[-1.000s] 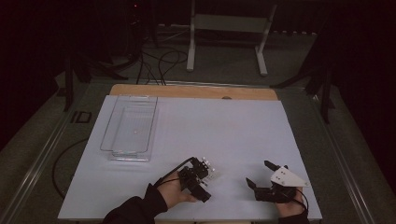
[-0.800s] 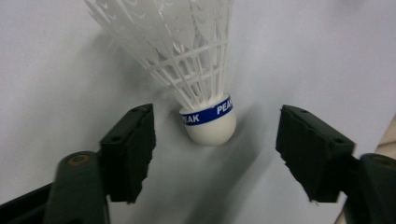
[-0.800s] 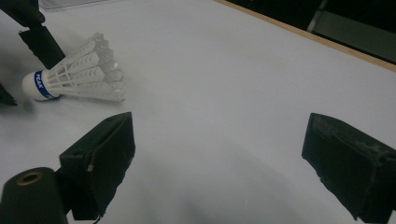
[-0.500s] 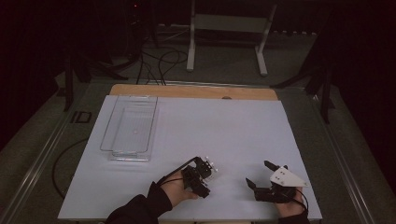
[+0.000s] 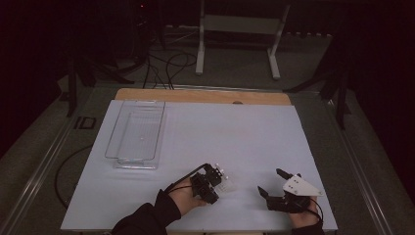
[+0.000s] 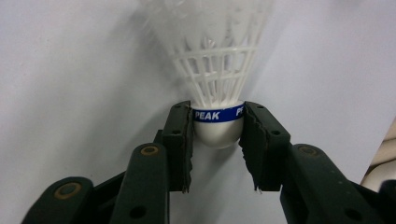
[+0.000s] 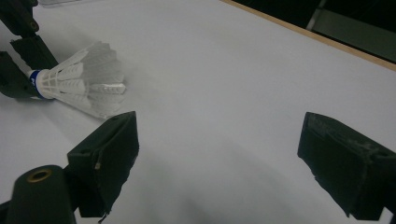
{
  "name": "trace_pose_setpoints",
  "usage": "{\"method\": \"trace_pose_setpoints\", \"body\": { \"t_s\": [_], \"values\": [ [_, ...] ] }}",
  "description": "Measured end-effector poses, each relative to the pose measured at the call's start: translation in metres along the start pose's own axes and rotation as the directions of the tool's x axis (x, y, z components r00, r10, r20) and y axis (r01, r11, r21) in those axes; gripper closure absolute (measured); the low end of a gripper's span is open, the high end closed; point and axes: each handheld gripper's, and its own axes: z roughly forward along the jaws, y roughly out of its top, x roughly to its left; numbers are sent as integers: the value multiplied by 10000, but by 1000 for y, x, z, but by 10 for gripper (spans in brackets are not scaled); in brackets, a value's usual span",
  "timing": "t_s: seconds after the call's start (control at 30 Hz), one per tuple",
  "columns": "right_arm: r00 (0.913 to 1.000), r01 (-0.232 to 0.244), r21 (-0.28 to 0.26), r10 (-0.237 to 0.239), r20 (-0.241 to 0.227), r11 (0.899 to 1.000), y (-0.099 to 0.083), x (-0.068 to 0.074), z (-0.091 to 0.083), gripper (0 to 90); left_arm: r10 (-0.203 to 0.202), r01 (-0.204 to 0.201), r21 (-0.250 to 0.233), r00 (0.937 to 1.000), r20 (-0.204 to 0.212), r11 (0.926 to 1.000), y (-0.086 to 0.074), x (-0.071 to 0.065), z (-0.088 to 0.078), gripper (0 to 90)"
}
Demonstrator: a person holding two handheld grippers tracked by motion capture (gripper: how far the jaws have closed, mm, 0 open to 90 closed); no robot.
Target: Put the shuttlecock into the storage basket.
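Left tongs: we note their jaws have just closed, now clamped on the cork of a white shuttlecock, near centre of the white counter. Right tongs: jaws apart, nothing between, near right. Clear tray: far left, well apart from both.

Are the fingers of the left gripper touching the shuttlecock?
Touching. In the left gripper view, both fingers of the left gripper press against the shuttlecock at its cork base, on the blue band, with no gap.
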Motion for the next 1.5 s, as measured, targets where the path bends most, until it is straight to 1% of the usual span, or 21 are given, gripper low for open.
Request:
{"method": "trace_pose_setpoints", "body": {
  "t_s": [0.03, 0.1, 0.17, 0.23, 0.3, 0.37, 0.43, 0.47, 0.57, 0.7, 0.87, 0.93, 1.03, 1.1, 1.23, 1.5],
  "values": [
    [10000, -5, 4, 5, 11, 10000, 0, 0, 0, 122, 37, -38, -50, 10000, -87, 10000, 0, 0, 0, 655],
    [10000, -20, -9, 20, 19, 10000, 0, 0, 0, 123, 114, -114, -76, 9999, -34, 9999, 0, 1, -2, 657],
    [10000, -33, -15, 33, 4, 10000, 0, 0, -1, 122, 333, -333, -40, 9994, -99, 9994, -1, 1, -5, 659],
    [10000, -31, -23, 31, 1, 10000, 0, 0, -1, 122, 541, -541, -122, 9985, 52, 9985, -2, 1, -10, 659],
    [10000, -40, -25, 39, -8, 10000, 0, 0, -1, 122, 669, -668, -157, 9977, 60, 9976, -3, 2, -13, 659],
    [10000, -44, -29, 44, -10, 10000, 0, 0, -1, 122, 751, -745, -219, 9968, 265, 9970, -3, 3, -17, 659],
    [10000, -44, -26, 44, -4, 10000, 0, 0, -1, 122, 750, -740, -326, 9968, 287, 9967, -5, 3, -20, 660],
    [10000, -44, -25, 44, 1, 10000, 0, 0, 0, 122, 818, -809, -285, 9961, 324, 9963, -5, 4, -21, 660],
    [10000, -46, -27, 46, -9, 10000, 0, 0, 0, 122, 792, -780, -299, 9961, 393, 9965, -7, 6, -23, 660],
    [10000, -49, -25, 49, -5, 10000, 0, 0, 0, 122, 940, -931, -237, 9947, 415, 9954, -8, 6, -26, 661],
    [10000, -70, -31, 70, -4, 10000, 0, 0, 0, 122, 1092, -1081, -319, 9933, 368, 9936, -10, 5, -33, 661],
    [10000, -75, -31, 74, -38, 10000, 0, 0, 0, 122, 1161, -1149, -297, 9923, 425, 9929, -10, 5, -35, 661],
    [10000, -75, -33, 75, -48, 10000, 0, 0, 0, 122, 1145, -1129, -393, 9926, 410, 9928, -12, 6, -39, 661],
    [9999, -96, -23, 96, -92, 10000, 0, 0, 0, 118, 1269, -1252, -429, 9912, 378, 9912, -14, 6, -42, 661],
    [10000, -61, -67, 61, -52, 10000, 0, 0, 0, 116, 1336, -1322, -395, 9905, 336, 9904, -18, 5, -46, 660],
    [10000, -37, -48, 36, -69, 10000, 0, 0, 0, 116, 1303, -1289, -596, 9913, 200, 9899, -24, 8, -59, 660]
  ]
}}
